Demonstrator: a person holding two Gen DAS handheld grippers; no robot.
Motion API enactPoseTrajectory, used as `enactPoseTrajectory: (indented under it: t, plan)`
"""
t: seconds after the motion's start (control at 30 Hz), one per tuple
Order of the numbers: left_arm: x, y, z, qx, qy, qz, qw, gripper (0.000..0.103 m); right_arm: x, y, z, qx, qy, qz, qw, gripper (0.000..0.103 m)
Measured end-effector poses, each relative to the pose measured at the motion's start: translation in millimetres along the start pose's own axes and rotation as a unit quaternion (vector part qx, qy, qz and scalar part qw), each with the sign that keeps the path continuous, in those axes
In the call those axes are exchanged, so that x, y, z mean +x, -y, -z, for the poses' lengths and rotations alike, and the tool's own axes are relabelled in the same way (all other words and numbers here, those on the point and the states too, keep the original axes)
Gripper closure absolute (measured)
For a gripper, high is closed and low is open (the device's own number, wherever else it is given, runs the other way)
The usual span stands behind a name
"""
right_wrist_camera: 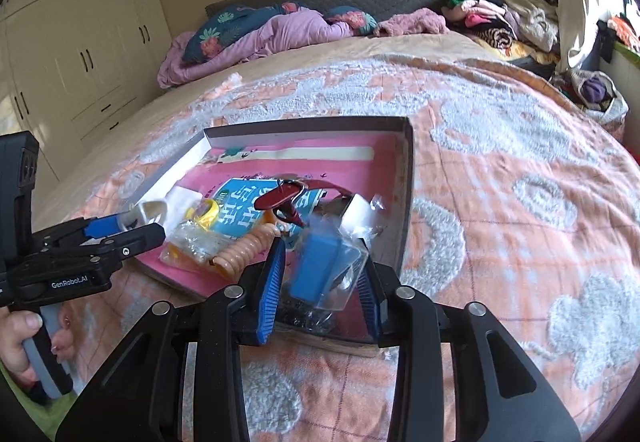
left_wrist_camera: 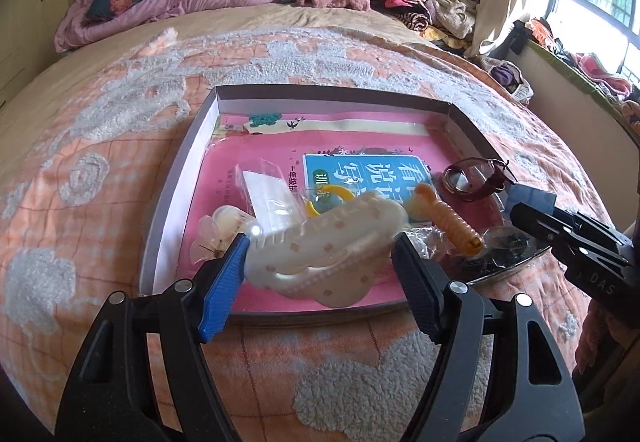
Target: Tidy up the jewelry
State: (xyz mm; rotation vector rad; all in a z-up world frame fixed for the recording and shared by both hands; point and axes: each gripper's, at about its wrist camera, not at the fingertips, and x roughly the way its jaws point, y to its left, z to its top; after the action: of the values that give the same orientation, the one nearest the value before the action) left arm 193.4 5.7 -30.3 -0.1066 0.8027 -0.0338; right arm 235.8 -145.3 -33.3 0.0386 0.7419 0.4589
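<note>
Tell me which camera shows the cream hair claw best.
The left wrist view. The cream hair claw fills the space between the left gripper fingers, with its teeth and spots clear. The right wrist view shows only a small cream part of it behind that gripper's tip.

Each black claw [left_wrist_camera: 320,262] [right_wrist_camera: 320,282] has ribbed blue pads [right_wrist_camera: 270,290], silver rivets, a grey-banded handle and white "GenRobot.AI" lettering.
</note>
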Motion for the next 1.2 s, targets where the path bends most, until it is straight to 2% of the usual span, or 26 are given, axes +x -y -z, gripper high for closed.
enactPoseTrajectory:
  t: [0.07,0.13,0.17,0.27,0.43,0.6,0.73,1.2]
  plan:
    - [-2,1,-1,0.002,0.002,-0.002,1.0000,0.034,-2,-2,0,-0.001,0.000,-0.002,1.000,0.063]
    - [-7,1,-1,0.000,0.008,0.001,1.0000,0.029,-8,-2,1,0.002,0.005,-0.003,1.000,0.051]
    - [-11,1,-1,0.000,0.012,0.001,0.9999,0.025,-12,-3,1,0.003,0.009,-0.005,1.000,0.050]
    - [-24,4,-2,0.003,0.024,0.004,0.9997,0.024,-26,-8,2,0.001,0.020,-0.011,1.000,0.042]
    - [-49,8,1,0.005,0.039,0.006,0.9992,0.016,-56,-19,5,0.004,0.044,-0.018,0.999,0.018]
    - [-74,6,13,0.000,0.046,0.005,0.9989,0.010,-84,-30,5,0.009,0.066,-0.032,0.997,0.005]
    - [-88,5,28,0.000,0.042,0.003,0.9991,0.010,-98,-40,13,0.004,0.061,-0.041,0.997,0.005]
    - [-107,5,71,-0.015,0.024,0.008,0.9996,0.010,-116,-54,56,-0.010,0.021,-0.024,0.999,0.004]
